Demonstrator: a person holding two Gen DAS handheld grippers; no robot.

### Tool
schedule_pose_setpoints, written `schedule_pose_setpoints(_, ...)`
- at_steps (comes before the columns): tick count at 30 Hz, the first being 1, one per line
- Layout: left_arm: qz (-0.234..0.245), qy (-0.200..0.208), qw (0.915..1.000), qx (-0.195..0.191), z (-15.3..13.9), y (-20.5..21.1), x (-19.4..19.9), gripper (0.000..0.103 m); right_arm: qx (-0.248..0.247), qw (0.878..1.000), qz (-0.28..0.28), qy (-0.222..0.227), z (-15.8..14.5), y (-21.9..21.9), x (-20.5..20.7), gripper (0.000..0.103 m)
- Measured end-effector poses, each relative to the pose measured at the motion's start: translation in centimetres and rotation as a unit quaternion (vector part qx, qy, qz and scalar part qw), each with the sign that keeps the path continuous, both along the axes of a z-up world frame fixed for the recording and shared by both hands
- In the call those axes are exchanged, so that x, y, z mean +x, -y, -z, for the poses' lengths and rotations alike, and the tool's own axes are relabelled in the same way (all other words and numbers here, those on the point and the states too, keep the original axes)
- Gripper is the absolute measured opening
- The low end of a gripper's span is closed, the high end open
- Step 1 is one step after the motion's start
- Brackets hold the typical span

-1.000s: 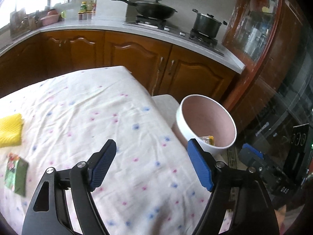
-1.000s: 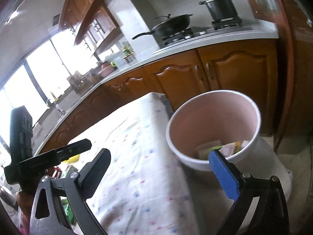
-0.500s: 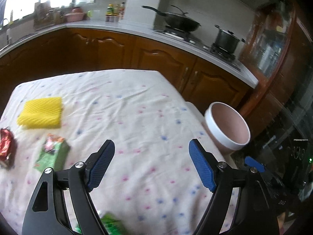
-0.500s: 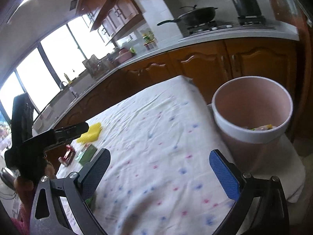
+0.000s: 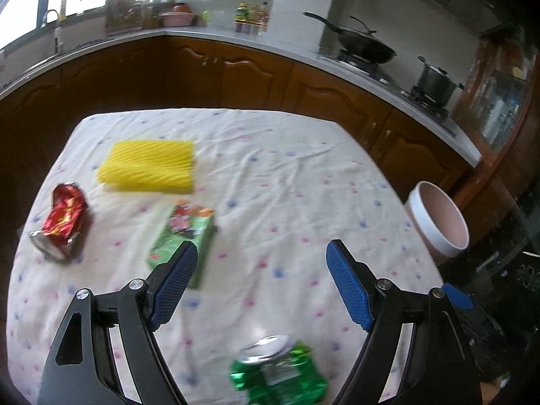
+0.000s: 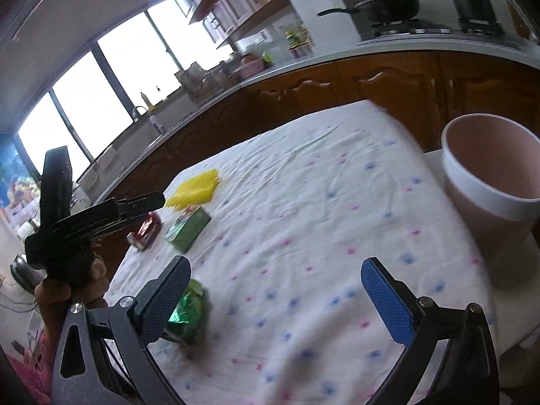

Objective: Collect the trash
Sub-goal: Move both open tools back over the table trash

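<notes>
Currently, both grippers are hanging over the tabletop with their fingers spread wide and nothing between them. The left gripper (image 5: 261, 283) is pointing down at the cloth, and the crushed green can (image 5: 278, 373) is lying just under it at the near edge, slightly behind the fingertips, its silver end turned toward the far edge. The right gripper (image 6: 275, 298) is standing beside the same can (image 6: 187, 314), which is showing just past its left finger, off to the side of the gap rather than within it. The left gripper is therefore judged the nearer and better aligned of the two. Four items are resting on the table: one green can at the near edge, one green packet (image 5: 184, 236) toward the middle, one crushed red can (image 5: 60, 219) near the left edge, and one yellow sponge (image 5: 148, 167) toward the far left corner. One pink bin (image 5: 438, 226) is standing just off the right edge; its contents are not visible from these angles.
</notes>
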State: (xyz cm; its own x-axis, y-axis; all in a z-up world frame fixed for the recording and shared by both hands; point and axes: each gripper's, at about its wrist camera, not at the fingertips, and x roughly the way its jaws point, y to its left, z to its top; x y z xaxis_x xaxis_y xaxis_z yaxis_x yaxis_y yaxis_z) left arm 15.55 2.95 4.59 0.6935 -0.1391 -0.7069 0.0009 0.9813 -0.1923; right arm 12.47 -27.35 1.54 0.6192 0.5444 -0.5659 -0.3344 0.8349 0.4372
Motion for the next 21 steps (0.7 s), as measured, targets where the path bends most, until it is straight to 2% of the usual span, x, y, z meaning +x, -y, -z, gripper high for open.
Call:
schedule_pose_setpoints(11,-0.041,-0.017,0.999,0.007,1.6,-4.8,0.3,0.08,-0.004,0.996,-0.086,-0.004,0.6,-6.0,-0.6,0.102)
schedule_pose_setpoints(16,-0.045,-0.028,0.9984,0.02,2.5,-5.8,1.1,0.08,-0.042,0.99,-0.137,0.014,0.3,-9.0,-0.6,0.101)
schedule_pose_setpoints(18,-0.046,-0.031,0.9982,0.022,2.8,-6.2,1.4,0.08,-0.064,0.984,-0.164,0.023,0.0,-10.2,-0.5,0.098)
schedule_pose_setpoints(21,-0.043,-0.04,0.998,0.023,3.4,-6.4,2.0,0.08,-0.091,0.972,-0.211,0.042,-0.6,-11.8,-1.2,0.087)
